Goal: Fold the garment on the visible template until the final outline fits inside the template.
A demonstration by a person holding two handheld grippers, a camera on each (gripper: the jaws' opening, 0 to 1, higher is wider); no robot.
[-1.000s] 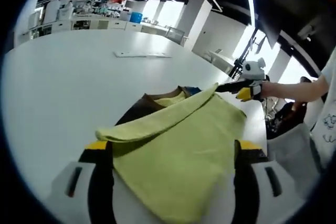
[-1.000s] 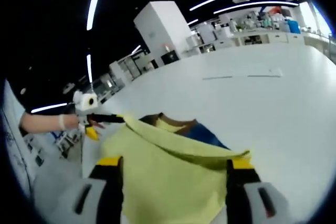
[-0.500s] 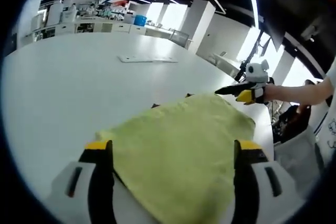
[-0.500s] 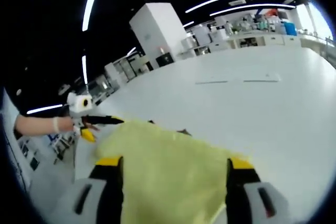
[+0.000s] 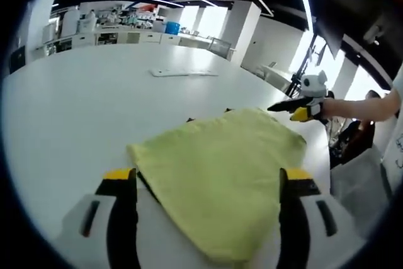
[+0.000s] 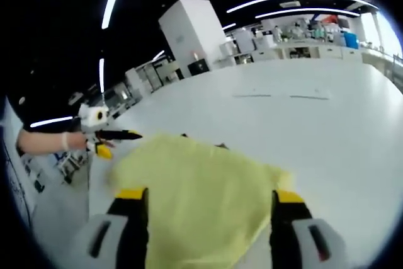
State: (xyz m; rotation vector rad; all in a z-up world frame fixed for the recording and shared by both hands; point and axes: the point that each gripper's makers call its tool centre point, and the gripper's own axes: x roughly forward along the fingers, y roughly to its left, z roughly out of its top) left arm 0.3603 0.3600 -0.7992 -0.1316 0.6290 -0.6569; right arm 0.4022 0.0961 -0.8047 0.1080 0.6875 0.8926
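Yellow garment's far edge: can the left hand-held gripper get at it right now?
Probably yes. The yellow garment lies flat on the white table between the left hand-held gripper's open jaws, nothing lying on it. The right hand-held gripper sits off the far corner, out of the way.

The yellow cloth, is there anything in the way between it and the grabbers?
Nothing visible is in the way. The yellow cloth lies on the white table, reaching between the left gripper jaws in the left gripper view and between the right gripper jaws in the right gripper view. Bare table lies around it.
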